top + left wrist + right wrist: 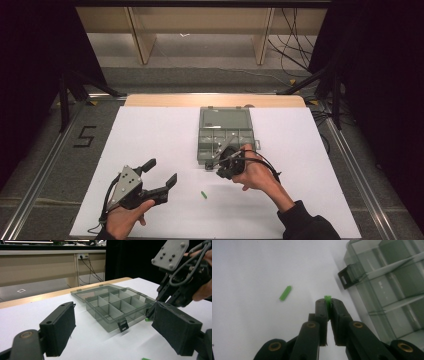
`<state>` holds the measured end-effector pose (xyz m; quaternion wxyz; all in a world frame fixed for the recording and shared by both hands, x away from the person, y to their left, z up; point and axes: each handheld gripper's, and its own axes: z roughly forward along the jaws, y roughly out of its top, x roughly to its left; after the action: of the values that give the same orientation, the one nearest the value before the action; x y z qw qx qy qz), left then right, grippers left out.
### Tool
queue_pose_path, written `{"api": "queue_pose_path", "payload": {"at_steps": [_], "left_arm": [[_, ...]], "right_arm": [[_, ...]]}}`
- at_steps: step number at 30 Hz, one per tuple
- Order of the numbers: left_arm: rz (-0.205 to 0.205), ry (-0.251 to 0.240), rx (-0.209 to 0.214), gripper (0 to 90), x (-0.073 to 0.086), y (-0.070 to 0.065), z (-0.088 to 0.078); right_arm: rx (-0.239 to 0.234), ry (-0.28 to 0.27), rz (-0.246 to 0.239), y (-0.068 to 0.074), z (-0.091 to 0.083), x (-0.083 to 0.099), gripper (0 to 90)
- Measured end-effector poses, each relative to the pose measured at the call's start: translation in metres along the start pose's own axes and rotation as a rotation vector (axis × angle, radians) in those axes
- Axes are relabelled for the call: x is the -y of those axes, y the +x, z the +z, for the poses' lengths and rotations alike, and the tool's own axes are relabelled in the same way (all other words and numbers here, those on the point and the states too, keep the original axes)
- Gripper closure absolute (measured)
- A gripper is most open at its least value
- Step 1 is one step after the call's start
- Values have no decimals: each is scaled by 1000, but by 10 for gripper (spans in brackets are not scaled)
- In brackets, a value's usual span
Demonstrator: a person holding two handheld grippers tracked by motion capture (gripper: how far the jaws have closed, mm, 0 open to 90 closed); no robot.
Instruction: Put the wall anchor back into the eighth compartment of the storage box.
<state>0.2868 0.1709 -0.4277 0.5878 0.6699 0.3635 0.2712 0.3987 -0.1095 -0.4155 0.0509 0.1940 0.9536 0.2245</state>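
White table (150, 130), open grey compartment box (225, 135), 1 green piece (204, 194) lying loose

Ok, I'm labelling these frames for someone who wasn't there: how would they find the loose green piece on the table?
Start at the white table and find the open grey compartment box. On the sheet in front of it lies the loose green piece, flat and alone. Its twin, the held green piece, is pinched in the right gripper.

Both grippers black; left gripper (159, 181) has felt-like pads (60, 332), brass-coloured pivots, black cable. Right gripper (214, 165) beside the organiser box (224, 120) carries a grey screwed plate. Dark sleeve (305, 220).
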Motion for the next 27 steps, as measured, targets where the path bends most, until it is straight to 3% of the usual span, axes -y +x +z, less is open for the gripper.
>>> {"api": "queue_pose_path", "payload": {"at_steps": [17,27], "left_arm": [[3,0,0,176,0,0,0],[2,0,-1,176,0,-1,0]], "right_arm": [[41,-62,48,-21,-26,11,845],[76,-65,66,-30,-34,17,845]]}}
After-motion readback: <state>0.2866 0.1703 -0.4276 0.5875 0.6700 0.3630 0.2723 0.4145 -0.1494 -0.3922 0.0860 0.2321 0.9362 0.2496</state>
